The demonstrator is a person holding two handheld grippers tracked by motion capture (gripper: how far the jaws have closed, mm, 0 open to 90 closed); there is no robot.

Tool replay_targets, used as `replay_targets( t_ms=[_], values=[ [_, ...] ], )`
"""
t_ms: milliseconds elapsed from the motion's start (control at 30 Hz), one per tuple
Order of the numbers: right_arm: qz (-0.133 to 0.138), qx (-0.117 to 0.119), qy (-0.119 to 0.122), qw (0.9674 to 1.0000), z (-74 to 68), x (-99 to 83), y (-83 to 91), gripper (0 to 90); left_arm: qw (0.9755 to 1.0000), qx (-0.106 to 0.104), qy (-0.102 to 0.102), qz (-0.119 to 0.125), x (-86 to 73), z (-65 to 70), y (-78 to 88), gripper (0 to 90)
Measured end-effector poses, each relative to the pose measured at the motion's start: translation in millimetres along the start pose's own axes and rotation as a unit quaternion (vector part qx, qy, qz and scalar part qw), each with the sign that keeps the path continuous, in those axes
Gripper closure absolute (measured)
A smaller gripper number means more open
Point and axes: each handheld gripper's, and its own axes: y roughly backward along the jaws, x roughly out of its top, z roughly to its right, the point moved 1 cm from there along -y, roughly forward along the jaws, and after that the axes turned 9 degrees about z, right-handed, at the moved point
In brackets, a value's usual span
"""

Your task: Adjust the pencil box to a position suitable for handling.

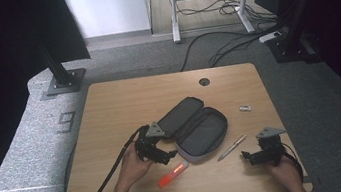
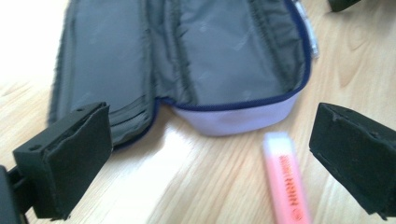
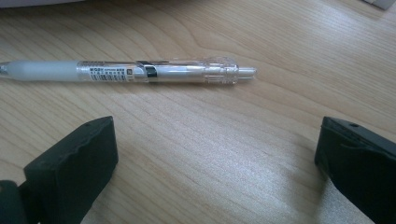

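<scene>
A grey pencil case (image 1: 194,124) lies unzipped and spread flat at the middle of the wooden table (image 1: 124,102); its lining (image 2: 201,51) is bare. An orange highlighter (image 1: 173,174) lies just in front of it, near the right jaw in the left gripper view (image 2: 286,182). My left gripper (image 1: 169,154) is open beside the case's near end, nothing between its jaws. A clear pen (image 1: 232,147) lies to the right of the case. My right gripper (image 1: 245,156) is open just short of the pen (image 3: 140,71), not touching it.
A small white eraser-like piece (image 1: 245,108) sits on the table to the right of the case. A round cable hole (image 1: 204,81) is at the table's far edge. Black stands (image 1: 62,76) and floor cables (image 1: 231,42) lie beyond the table.
</scene>
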Motion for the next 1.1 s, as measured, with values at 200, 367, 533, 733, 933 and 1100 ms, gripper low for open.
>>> replay_targets(
  t_ms=[200, 367, 533, 733, 933, 1100],
  values=[
    [0.0, 0.0, 0.0, 1.0, 0.0, 0.0, 0.0, 0.0, 0.9997, 0.024, -0.002, 0.002, -13.3, -6.5, 9.8, 0.0],
    [0.0, 0.0, 0.0, 1.0, 0.0, 0.0, 0.0, 0.0, 0.9993, 0.038, 0.007, 0.0, -26.9, -12.7, 16.2, 0.0],
    [0.0, 0.0, 0.0, 1.0, 0.0, 0.0, 0.0, 0.0, 0.9988, 0.046, 0.015, 0.003, -40.0, -17.7, 20.8, 0.0],
    [0.0, 0.0, 0.0, 1.0, -0.1, 0.0, 0.0, 0.0, 0.998, 0.056, 0.029, 0.007, -57.2, -22.9, 25.0, 0.0],
    [0.0, 0.006, 0.005, 1.0, -0.7, 0.2, -0.3, 0.0, 0.9975, 0.06, 0.035, 0.008, -71.5, -25.3, 24.6, 0.0],
    [0.0, 0.008, 0.006, 1.0, -0.9, 0.2, -0.3, 0.0, 0.9973, 0.068, 0.027, -0.01, -82.1, -25.6, 21.1, 0.0]
  ],
)
